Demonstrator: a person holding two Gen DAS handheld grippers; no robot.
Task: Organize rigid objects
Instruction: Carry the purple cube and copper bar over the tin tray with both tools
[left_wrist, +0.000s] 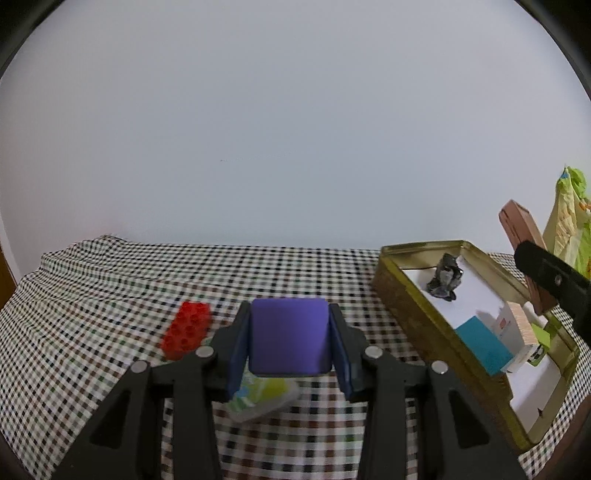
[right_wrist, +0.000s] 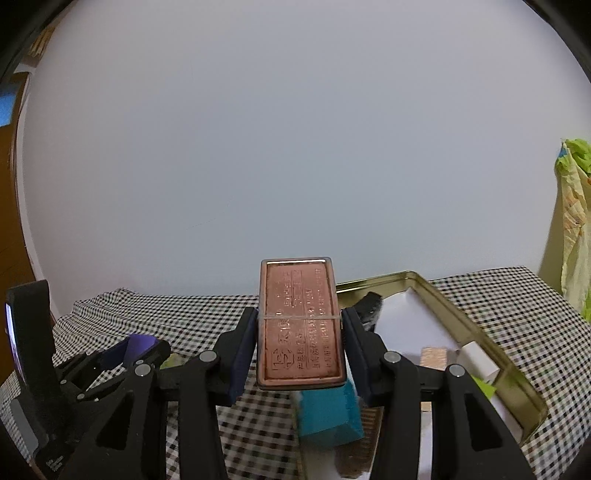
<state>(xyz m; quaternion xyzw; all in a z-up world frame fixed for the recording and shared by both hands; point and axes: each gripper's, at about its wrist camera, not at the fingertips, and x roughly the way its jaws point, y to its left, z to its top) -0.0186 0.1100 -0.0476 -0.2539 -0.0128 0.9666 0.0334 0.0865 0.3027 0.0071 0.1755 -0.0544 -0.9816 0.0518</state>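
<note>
Now both my tongs tilted slightly down over checked cloth (left_wrist: 110, 280). Left gripper (left_wrist: 290, 339) clamped on one purple block (left_wrist: 289, 334), raised off cloth near front edge. Right gripper (right_wrist: 300, 345) clamped on one copper-coloured tin (right_wrist: 300, 321), above gold tray's (right_wrist: 480, 332) near-left corner. One red studded brick (left_wrist: 186, 328) on cloth left of purple block. One teal block (left_wrist: 484, 341) inside tray.
</note>
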